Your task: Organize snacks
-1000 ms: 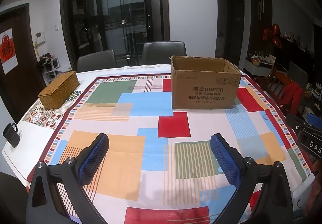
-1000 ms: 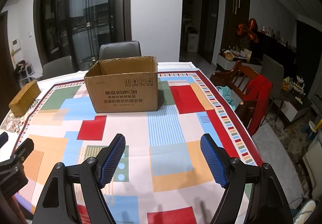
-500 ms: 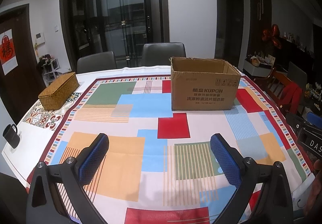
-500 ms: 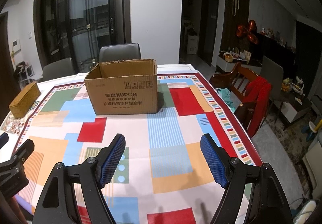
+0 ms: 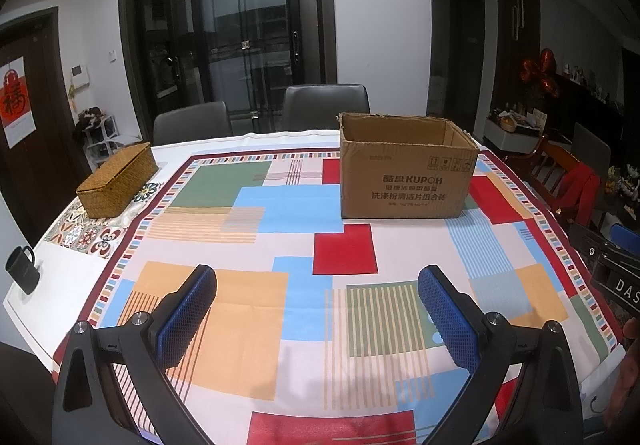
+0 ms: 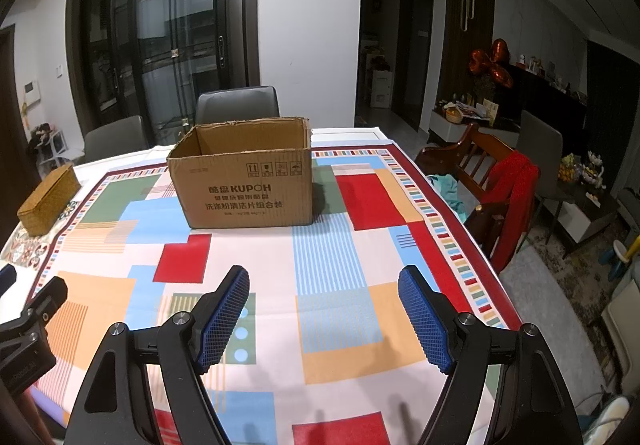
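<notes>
An open brown cardboard box (image 5: pixel 406 173) printed "KUPOH" stands upright at the far side of the table; it also shows in the right wrist view (image 6: pixel 244 181). Its inside is hidden from here. No snacks are in view. My left gripper (image 5: pixel 318 315) is open and empty above the near part of the patterned tablecloth (image 5: pixel 256 213). My right gripper (image 6: pixel 324 311) is open and empty, also above the near part of the cloth, well short of the box.
A woven basket box (image 5: pixel 118 181) sits at the table's far left, and a black mug (image 5: pixel 22 275) stands near the left edge. Grey chairs (image 5: pixel 324 107) stand behind the table. A wooden chair with a red garment (image 6: pixel 508 189) stands right of the table.
Both views have shifted slightly, with the box a little lower and nearer in frame. Both grippers stay open and empty.
</notes>
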Demonstrator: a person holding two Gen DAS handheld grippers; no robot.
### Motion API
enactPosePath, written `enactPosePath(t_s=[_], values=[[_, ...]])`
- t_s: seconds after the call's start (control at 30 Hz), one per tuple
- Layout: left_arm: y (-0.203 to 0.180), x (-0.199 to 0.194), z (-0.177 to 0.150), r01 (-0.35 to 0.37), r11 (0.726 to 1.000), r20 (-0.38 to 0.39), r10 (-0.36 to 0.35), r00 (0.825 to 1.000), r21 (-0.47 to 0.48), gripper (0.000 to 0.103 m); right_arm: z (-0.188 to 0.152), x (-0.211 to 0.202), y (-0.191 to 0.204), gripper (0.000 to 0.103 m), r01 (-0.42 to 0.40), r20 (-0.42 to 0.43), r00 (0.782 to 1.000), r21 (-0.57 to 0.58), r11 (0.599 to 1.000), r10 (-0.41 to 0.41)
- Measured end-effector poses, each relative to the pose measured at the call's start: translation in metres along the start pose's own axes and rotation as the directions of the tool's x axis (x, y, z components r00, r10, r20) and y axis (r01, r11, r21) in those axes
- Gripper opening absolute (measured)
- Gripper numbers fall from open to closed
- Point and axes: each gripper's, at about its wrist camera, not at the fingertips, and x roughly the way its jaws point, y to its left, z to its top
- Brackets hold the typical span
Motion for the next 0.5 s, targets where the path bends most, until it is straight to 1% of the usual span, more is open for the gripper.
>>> enactPosePath(t_s=[0.5], values=[[0.0013, -0.0002, -0.0007, -0.005, 1.0, -0.001, 0.005, 1.0, 0.001, 0.103, -0.0005, -0.0003, -0.0023, 0.078, 0.001, -0.002, 1.0, 0.004, 1.0, -0.001]])
